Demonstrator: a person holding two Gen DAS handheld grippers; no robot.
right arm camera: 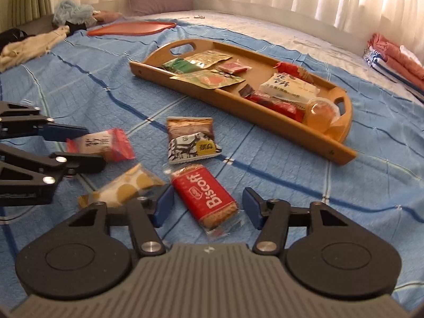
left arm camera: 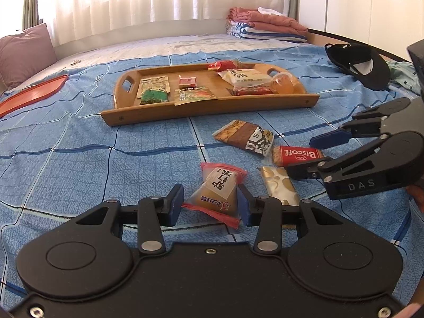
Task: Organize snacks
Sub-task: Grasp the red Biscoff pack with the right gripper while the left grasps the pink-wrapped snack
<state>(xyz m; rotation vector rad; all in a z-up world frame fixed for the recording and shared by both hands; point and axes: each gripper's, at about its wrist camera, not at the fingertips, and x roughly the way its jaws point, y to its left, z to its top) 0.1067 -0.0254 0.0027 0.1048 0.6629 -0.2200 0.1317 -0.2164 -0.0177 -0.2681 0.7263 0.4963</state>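
Left gripper [left arm camera: 210, 202]: jaws narrow, clamped on the pink-edged snack packet [left arm camera: 217, 190], ready for the tray [left arm camera: 212, 106]. Right gripper [right arm camera: 208, 206]: jaws half-wide, straddling the Biscoff pack [right arm camera: 205, 197], not yet pressing it.

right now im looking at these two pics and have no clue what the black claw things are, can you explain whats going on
They are two hand-held grippers, one in each of a person's hands, each with a camera looking along its fingers. One picture comes from the left gripper, the other from the right gripper.

Both hang over a bed with a blue checked cover. A wooden tray already holds several snacks. Four packets still lie on the cover. The left gripper is closed on the pink-edged packet. The right gripper straddles the red Biscoff packet, its pads not touching it yet. The brown packet and the gold-dotted packet lie untouched.
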